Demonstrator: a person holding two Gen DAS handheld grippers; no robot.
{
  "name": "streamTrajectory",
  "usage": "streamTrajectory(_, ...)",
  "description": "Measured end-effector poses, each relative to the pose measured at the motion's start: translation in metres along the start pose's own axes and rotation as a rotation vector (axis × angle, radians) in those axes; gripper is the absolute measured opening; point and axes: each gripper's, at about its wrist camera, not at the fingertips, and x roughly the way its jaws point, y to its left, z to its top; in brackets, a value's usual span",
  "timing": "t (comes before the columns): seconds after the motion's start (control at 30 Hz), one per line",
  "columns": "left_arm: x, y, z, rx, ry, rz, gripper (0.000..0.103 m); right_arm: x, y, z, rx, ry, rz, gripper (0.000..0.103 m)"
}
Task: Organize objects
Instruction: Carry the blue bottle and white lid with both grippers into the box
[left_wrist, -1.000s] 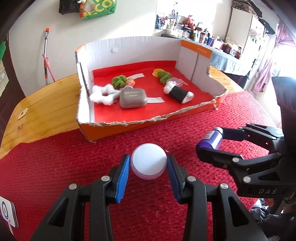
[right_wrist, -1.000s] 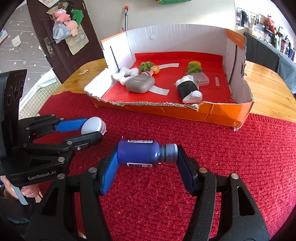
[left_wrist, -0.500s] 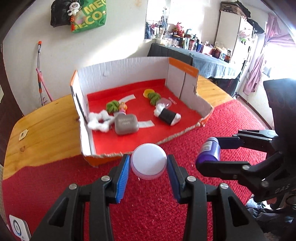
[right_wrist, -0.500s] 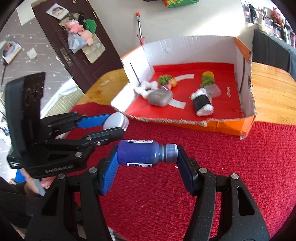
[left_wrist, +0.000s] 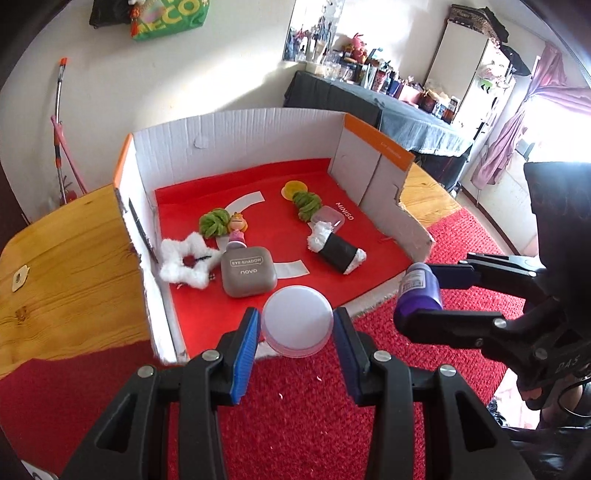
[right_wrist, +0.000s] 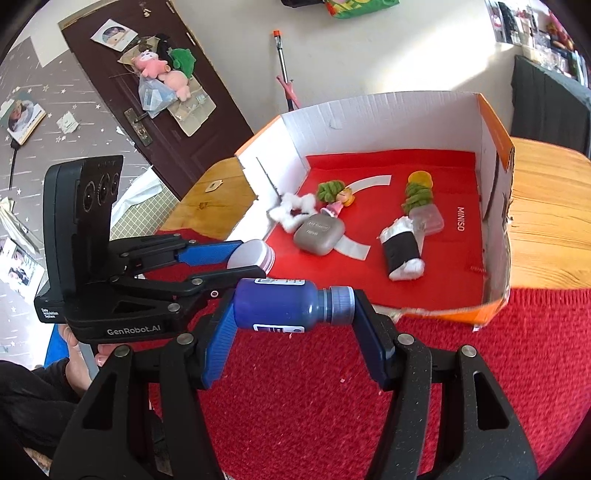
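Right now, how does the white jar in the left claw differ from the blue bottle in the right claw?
The white jar is squat, round and pale; the blue bottle is longer, slimmer and dark, with a grey cap and labels. The jar is pinched across its round sides; the bottle lies sideways, gripped end to end. Both are held above the red cloth, short of the box.

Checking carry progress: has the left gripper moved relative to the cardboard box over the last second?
Yes. The left gripper, holding the white jar, has advanced to the cardboard box; the jar now overlaps its near edge.
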Motion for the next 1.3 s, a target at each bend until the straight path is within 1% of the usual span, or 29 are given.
streamTrajectory(0.07,0.006,0.002,0.005,-0.001,0.018,-0.005,0.042,0.004,-0.006,0.007,0.013,0.013,0.004,0.058)
streamTrajectory(0.23,0.027,0.01,0.015,-0.025,0.092,-0.038,0.042,0.019,-0.019,0.021,0.038,0.052,0.022,0.058)
streamTrajectory(0.33,0.04,0.015,0.017,-0.032,0.125,-0.038,0.042,0.03,-0.027,0.027,0.059,0.079,0.032,0.058)
streamTrajectory(0.43,0.047,0.02,0.018,-0.037,0.147,-0.043,0.042,0.04,-0.034,0.031,0.083,0.103,0.048,0.058)
streamTrajectory(0.6,0.056,0.024,0.018,-0.033,0.172,-0.048,0.042,0.051,-0.041,0.033,0.099,0.136,0.051,0.058)
streamTrajectory(0.83,0.064,0.025,0.016,-0.025,0.198,-0.062,0.042,0.065,-0.044,0.033,0.093,0.185,0.03,0.058)
streamTrajectory(0.87,0.064,0.025,0.016,-0.022,0.198,-0.058,0.042,0.066,-0.044,0.033,0.09,0.185,0.017,0.058)
streamTrajectory(1.0,0.065,0.022,0.015,0.012,0.179,0.013,0.042,0.068,-0.05,0.033,0.08,0.183,-0.038,0.058)
streamTrajectory(1.17,0.064,0.022,0.017,0.02,0.162,0.041,0.042,0.069,-0.053,0.034,0.072,0.175,-0.07,0.058)
streamTrajectory(1.2,0.063,0.021,0.017,0.024,0.157,0.052,0.042,0.068,-0.053,0.034,0.073,0.176,-0.068,0.058)
streamTrajectory(1.27,0.064,0.021,0.017,0.031,0.155,0.061,0.042,0.067,-0.053,0.033,0.09,0.19,-0.022,0.058)
streamTrajectory(1.3,0.064,0.022,0.017,0.032,0.156,0.061,0.042,0.067,-0.052,0.033,0.083,0.193,-0.025,0.058)
